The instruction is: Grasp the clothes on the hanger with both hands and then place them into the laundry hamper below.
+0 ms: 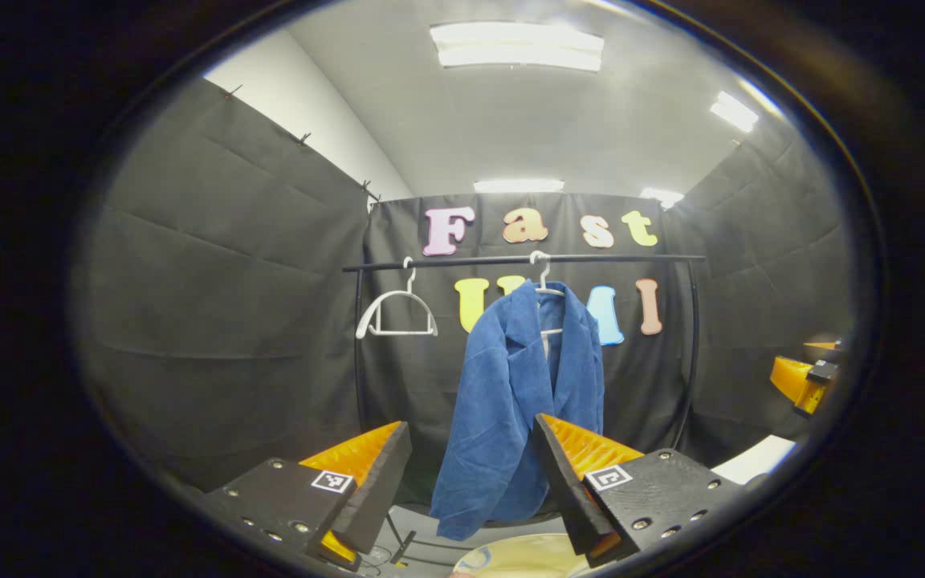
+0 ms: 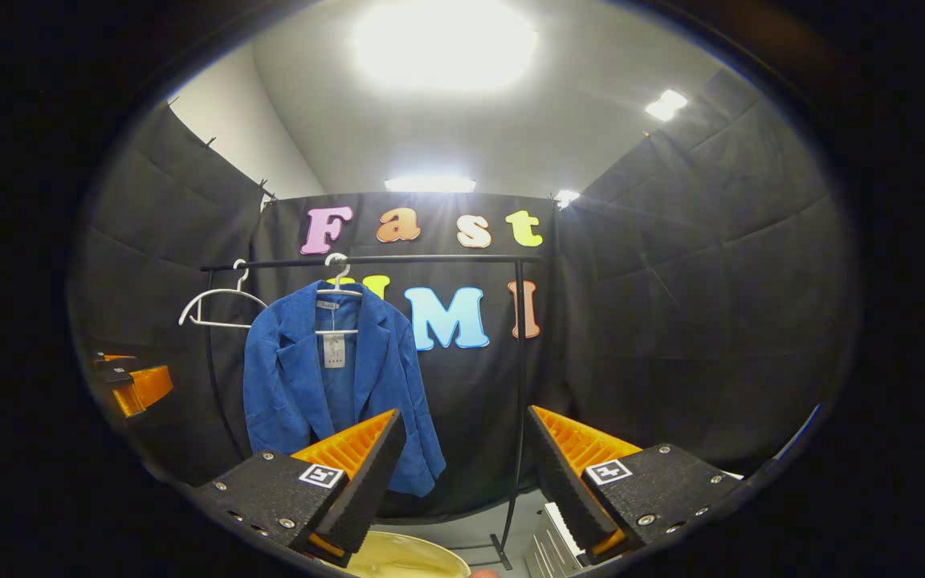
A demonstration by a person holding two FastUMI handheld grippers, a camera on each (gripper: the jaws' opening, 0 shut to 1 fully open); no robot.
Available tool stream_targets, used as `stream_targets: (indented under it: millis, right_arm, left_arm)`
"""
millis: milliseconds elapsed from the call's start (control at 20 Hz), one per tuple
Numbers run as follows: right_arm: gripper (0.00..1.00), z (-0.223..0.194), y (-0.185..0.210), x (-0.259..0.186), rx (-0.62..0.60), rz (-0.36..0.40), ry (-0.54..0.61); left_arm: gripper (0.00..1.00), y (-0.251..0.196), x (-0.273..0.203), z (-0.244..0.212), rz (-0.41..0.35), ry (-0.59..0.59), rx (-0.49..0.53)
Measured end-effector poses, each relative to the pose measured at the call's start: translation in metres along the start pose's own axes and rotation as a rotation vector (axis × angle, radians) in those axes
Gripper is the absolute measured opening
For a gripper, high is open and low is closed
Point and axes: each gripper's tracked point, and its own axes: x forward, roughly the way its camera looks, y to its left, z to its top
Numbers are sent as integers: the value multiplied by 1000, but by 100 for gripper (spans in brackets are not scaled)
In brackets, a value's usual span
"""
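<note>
Approach step: blue jacket [image 1: 523,393] on hanger [image 2: 338,293] ahead of left tool [image 1: 472,482] and right tool [image 2: 466,474], both spread wide, empty; next, closing in on the jacket.

Matt corduroy-like cloth jacket [image 2: 302,377]; smooth plastic hanger [image 1: 396,309].

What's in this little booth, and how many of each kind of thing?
Blue jacket: 1
White hangers: 2, one bare, one under the jacket
Black clothes rail: 1
Pale hamper below: 1
Hand-held grippers: 2, left and right, both open
Total: 7
</note>
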Motion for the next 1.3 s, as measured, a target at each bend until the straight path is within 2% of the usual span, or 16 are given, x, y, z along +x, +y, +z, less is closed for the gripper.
stream_targets:
  millis: [50, 100, 150, 200, 300, 350, 400, 450, 600, 650, 700, 800, 950, 1000, 1200, 1300]
  right_arm:
    - [94, 5, 3, 4, 2, 4, -1]
    - [93, 11, 6, 9, 6, 10, -3]
    - [94, 18, 8, 15, 10, 15, -5]
    - [94, 24, 10, 22, 14, 18, -8]
    - [93, 36, 12, 34, 26, 28, -17]
    - [94, 43, 12, 40, 34, 31, -26]
    - [93, 49, 11, 47, 44, 32, -37]
    - [94, 53, 11, 55, 54, 36, -44]
    - [94, 58, 18, 85, 84, 69, -46]
    - [94, 61, 19, 95, 96, 84, -52]
    - [92, 64, 22, 106, 108, 100, -56]
    - [94, 67, 29, 129, 129, 134, -53]
    - [94, 69, 40, 165, 150, 175, -42]
    - [94, 71, 43, 175, 156, 192, -41]
    - [94, 67, 58, 220, 142, 248, -39]
    - [94, 64, 69, 243, 144, 282, -32]
  left_arm:
    - [89, 1, 6, 5, 0, -2, -3]
    - [89, 2, 12, 11, -1, -4, -5]
    - [82, 4, 19, 17, 1, -4, -2]
    - [82, 4, 25, 22, 2, -5, 2]
    - [89, 4, 37, 32, 7, -17, 10]
    - [89, 3, 41, 36, 11, -22, 12]
    - [94, 2, 43, 38, 13, -27, 11]
    - [94, 1, 47, 41, 16, -28, 9]
    - [82, -6, 60, 49, 24, -27, -3]
    - [82, -10, 66, 54, 27, -30, -5]
    - [87, -14, 72, 58, 32, -34, -4]
    - [95, -25, 89, 64, 34, -30, 9]
    - [95, -48, 116, 68, 35, -21, 27]
    - [82, -54, 125, 66, 39, -17, 21]
    - [95, -77, 161, 55, 55, -1, -15]
    - [93, -87, 176, 50, 67, 7, -18]
